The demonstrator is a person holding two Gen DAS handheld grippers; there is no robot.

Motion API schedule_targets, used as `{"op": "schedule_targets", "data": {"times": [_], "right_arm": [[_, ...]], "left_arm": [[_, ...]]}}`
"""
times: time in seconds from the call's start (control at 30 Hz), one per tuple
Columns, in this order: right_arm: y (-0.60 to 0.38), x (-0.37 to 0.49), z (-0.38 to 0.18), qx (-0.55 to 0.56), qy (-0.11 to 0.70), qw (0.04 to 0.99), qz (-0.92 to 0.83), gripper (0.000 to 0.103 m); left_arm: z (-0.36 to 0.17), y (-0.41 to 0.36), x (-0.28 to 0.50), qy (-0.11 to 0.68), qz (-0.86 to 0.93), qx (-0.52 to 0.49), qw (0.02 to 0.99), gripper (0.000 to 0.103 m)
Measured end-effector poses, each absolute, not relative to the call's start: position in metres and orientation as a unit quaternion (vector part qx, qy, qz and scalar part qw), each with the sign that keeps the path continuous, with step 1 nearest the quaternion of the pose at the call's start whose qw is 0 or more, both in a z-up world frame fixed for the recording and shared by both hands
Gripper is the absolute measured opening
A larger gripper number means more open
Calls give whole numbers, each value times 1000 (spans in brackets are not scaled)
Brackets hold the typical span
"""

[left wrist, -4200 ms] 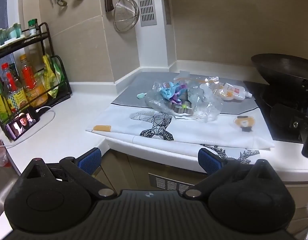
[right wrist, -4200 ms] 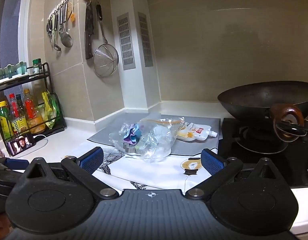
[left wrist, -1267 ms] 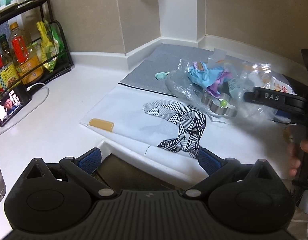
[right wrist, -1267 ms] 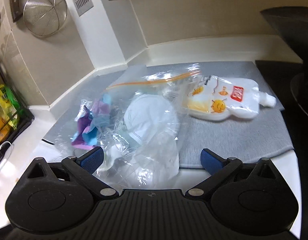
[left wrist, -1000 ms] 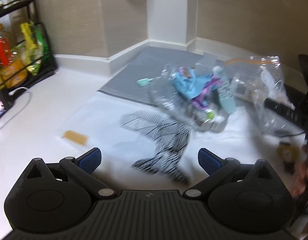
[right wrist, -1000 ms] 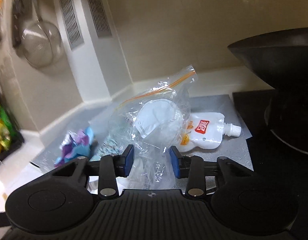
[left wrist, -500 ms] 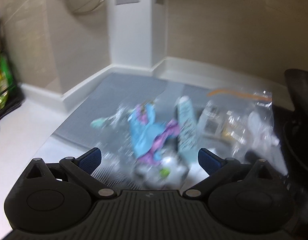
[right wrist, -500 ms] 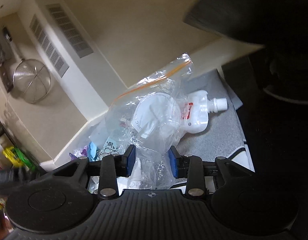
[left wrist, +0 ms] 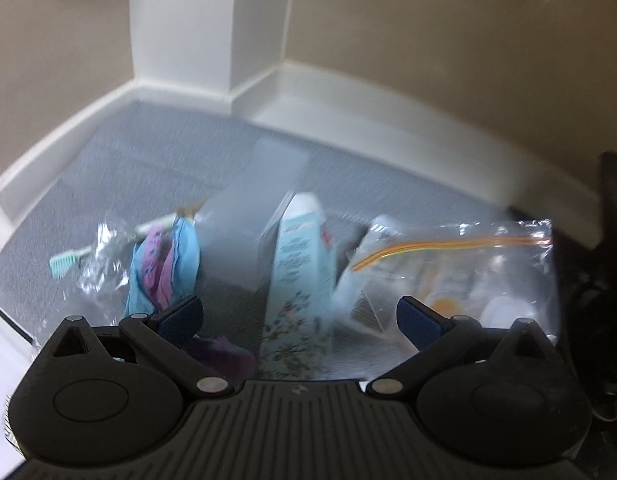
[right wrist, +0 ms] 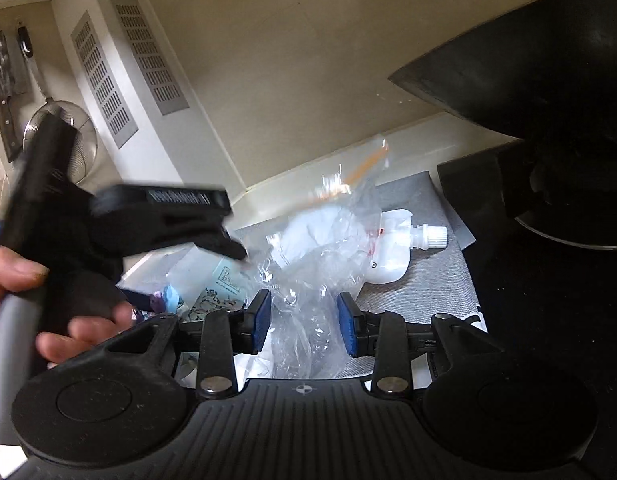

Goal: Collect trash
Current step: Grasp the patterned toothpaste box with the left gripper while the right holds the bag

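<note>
On the grey mat [left wrist: 156, 152] of the bench, the pale blue carton [left wrist: 300, 276] lies lengthwise straight ahead between the wide-open left claw [left wrist: 298, 318], just beside the zip bag [right wrist: 328, 248] pinched in the right claw [right wrist: 304, 322].

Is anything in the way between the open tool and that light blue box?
Nothing visible blocks it. The left tool is open, and the light blue box stands on the grey mat straight ahead between its fingers, with only crinkly clear plastic off beside it.
</note>
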State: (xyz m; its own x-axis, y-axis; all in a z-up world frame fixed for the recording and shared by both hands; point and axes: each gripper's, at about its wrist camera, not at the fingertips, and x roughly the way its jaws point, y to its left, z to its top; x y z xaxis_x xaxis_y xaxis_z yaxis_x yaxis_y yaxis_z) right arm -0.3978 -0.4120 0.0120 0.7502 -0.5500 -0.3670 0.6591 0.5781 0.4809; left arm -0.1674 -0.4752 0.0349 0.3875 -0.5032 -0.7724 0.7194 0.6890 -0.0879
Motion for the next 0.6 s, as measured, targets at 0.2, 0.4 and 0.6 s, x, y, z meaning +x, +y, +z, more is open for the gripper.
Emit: {"op": "schedule_targets", "data": {"times": [0.2, 0.4, 0.6], "right_arm": [[-417, -395, 13, 314, 100, 883, -334, 38], [-417, -395, 13, 315, 105, 882, -335, 38], [-416, -394, 13, 310, 106, 882, -338, 38]], "left_arm": [[19, -467, -155, 433, -366, 117, 816, 99], [28, -465, -143, 476, -389, 81, 784, 34], [48, -450, -151, 444, -398, 82, 799, 31]]}}
